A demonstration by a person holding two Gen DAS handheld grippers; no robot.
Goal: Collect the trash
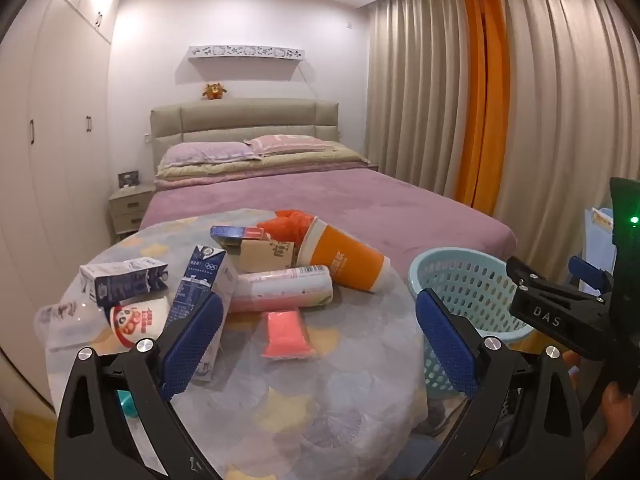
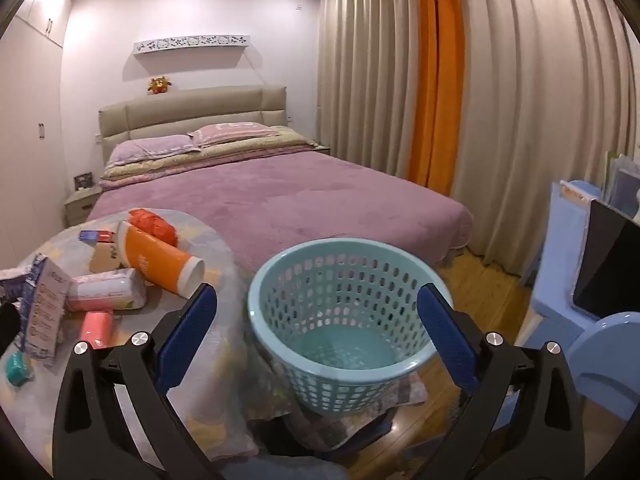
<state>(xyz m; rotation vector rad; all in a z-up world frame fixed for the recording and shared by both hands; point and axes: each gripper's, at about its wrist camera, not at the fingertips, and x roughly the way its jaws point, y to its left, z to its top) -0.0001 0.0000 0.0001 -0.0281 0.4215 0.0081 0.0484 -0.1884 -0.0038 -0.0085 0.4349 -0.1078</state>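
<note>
Trash lies on a round table (image 1: 320,392) with a patterned cloth: an orange cup (image 1: 344,258) on its side, a pink-and-white tissue pack (image 1: 282,292), a pink packet (image 1: 286,332), blue milk cartons (image 1: 124,282), a cardboard box (image 1: 266,254), an orange bag (image 1: 286,222). My left gripper (image 1: 318,344) is open above the table's near part, the pink packet between its fingers. A light blue slotted basket (image 2: 340,312) stands right of the table, empty. My right gripper (image 2: 316,332) is open in front of the basket; it also shows in the left wrist view (image 1: 560,300).
A bed (image 2: 280,200) with a purple cover lies behind the table. Beige and orange curtains (image 2: 440,80) hang on the right. A blue chair (image 2: 572,248) and a blue stool (image 2: 612,344) stand at the right. A nightstand (image 1: 130,208) and wardrobe (image 1: 52,160) are at the left.
</note>
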